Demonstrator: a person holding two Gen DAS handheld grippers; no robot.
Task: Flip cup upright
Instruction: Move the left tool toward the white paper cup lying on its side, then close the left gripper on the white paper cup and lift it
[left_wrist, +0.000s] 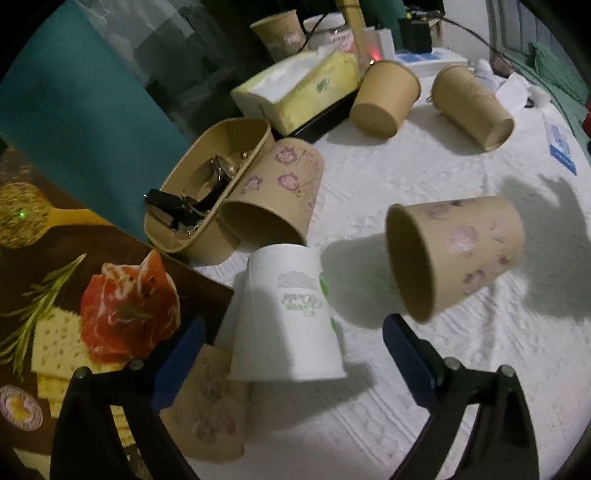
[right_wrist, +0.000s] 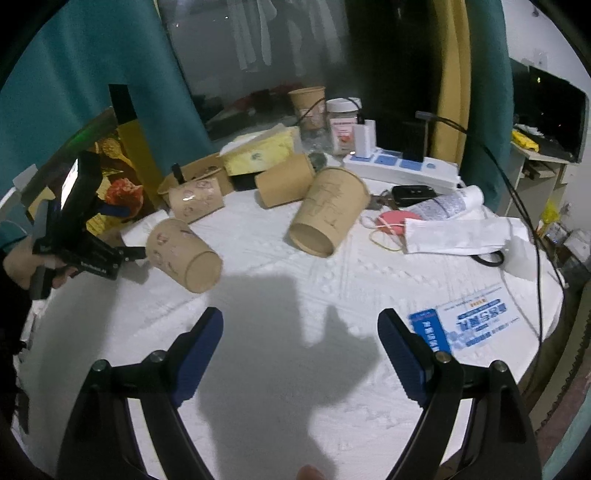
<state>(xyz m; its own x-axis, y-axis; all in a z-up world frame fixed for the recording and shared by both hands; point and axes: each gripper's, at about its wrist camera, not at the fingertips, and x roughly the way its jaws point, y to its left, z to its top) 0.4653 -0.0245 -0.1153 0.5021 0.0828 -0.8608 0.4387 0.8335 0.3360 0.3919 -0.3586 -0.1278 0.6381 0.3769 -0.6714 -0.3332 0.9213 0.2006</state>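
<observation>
**Approach over the inverted white cup**

The white cup (left_wrist: 288, 317) is being treated as the target, judged from how it is framed between the fingers. It appears to be standing mouth-down on the white tablecloth (left_wrist: 443, 387), at the cloth's edge. Its narrow base is pointing up and its wide rim is resting on the cloth, so its long axis is running close to vertical.

The left gripper (left_wrist: 293, 323) is being held over it from above and in front. The jaws are spread wide to either side of the cup wall, and no pad is seen touching it; nothing is being gripped. The step in hand is being read as the reach before the grasp. Next, the jaws are to be closed lightly on the thin paper wall, and the cup lifted and turned through half a turn.

A flowered brown cup (left_wrist: 454, 254) is lying on its side just to the right, mouth towards the camera, and is to be kept clear. An oblong paper tray (left_wrist: 192, 221) is sitting behind on the left.

The right gripper (right_wrist: 301, 317) is being held wide open and empty above bare cloth.
</observation>
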